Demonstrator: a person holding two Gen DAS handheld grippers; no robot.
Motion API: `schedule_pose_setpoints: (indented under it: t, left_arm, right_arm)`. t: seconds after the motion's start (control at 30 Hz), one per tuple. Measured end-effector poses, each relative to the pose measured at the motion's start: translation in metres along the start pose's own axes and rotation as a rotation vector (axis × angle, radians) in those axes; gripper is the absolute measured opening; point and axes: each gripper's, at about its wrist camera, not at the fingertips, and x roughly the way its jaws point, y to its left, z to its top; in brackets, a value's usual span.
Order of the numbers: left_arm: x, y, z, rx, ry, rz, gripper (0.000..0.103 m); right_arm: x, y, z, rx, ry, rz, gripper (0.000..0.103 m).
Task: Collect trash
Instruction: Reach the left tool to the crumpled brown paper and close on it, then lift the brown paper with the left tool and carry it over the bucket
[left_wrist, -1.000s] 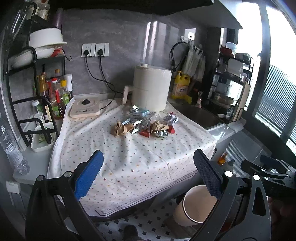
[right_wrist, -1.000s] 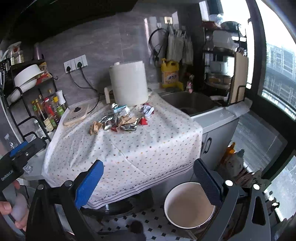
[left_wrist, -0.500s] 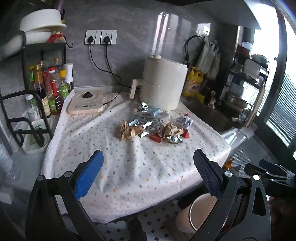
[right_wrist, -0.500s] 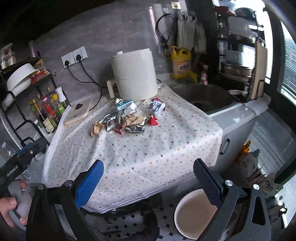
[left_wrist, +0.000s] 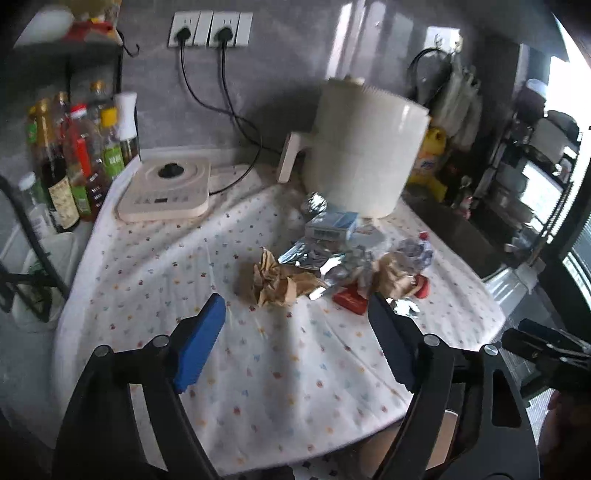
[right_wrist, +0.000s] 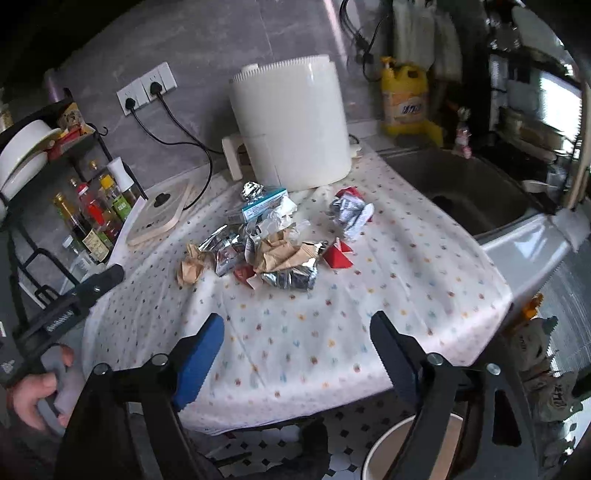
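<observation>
A heap of trash lies on the dotted tablecloth (left_wrist: 258, 369): crumpled brown paper (left_wrist: 275, 282), silver foil wrappers (left_wrist: 314, 258), a red packet (left_wrist: 349, 301) and a small blue-white box (left_wrist: 330, 225). In the right wrist view the same heap shows with brown paper (right_wrist: 284, 254), a foil pack (right_wrist: 293, 277), a red wrapper (right_wrist: 338, 256) and a crumpled silver-white wrapper (right_wrist: 349, 214). My left gripper (left_wrist: 295, 332) is open and empty, just short of the brown paper. My right gripper (right_wrist: 295, 343) is open and empty, over the cloth's near edge.
A white air fryer (right_wrist: 291, 125) stands behind the heap. A flat induction cooker (left_wrist: 166, 192) and a rack of bottles (left_wrist: 74, 158) are at left. The sink (right_wrist: 461, 192) is at right. A round bin (right_wrist: 413, 446) stands on the tiled floor below the counter edge.
Both grippers have moved forward and closer to the counter; the trash heap now looms larger. Both stay open and empty.
</observation>
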Motion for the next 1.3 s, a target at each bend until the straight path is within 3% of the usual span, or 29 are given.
schedule_pose_setpoints:
  t: [0.3,0.73,0.83,0.9,0.93,1.03,1.1,1.23,1.3]
  left_arm:
    - [0.081,0.015,0.018,-0.007,0.107,-0.005,0.079]
    - [0.147,0.03,0.029,0.001,0.227,0.0,0.079]
    - [0.154,0.029,0.028,0.005,0.248,-0.016,0.069]
    - [0.159,0.029,0.027,0.002,0.272,-0.033,0.05]
    - [0.162,0.029,0.026,-0.005,0.289,-0.045,0.032]
    - [0.159,0.031,0.026,-0.024,0.289,-0.062,0.02]
    - [0.153,0.03,0.025,-0.015,0.272,-0.06,0.018]
    - [0.139,0.028,0.03,-0.017,0.232,-0.065,0.018]
    - [0.131,0.027,0.033,-0.013,0.208,-0.059,0.018]
  right_arm:
    - [0.063,0.008,0.036,-0.014,0.061,0.008,0.077]
    - [0.133,0.013,0.053,-0.017,0.135,0.004,0.077]
    - [0.143,0.013,0.054,-0.016,0.154,-0.004,0.077]
    - [0.15,0.013,0.054,-0.011,0.17,-0.005,0.076]
    - [0.152,0.013,0.054,-0.011,0.179,-0.005,0.072]
    - [0.159,0.014,0.053,-0.013,0.206,-0.007,0.064]
    - [0.163,0.013,0.052,-0.01,0.219,0.0,0.056]
    - [0.167,0.014,0.05,-0.011,0.237,0.031,0.031]
    - [0.163,0.017,0.051,-0.031,0.225,0.042,0.028]
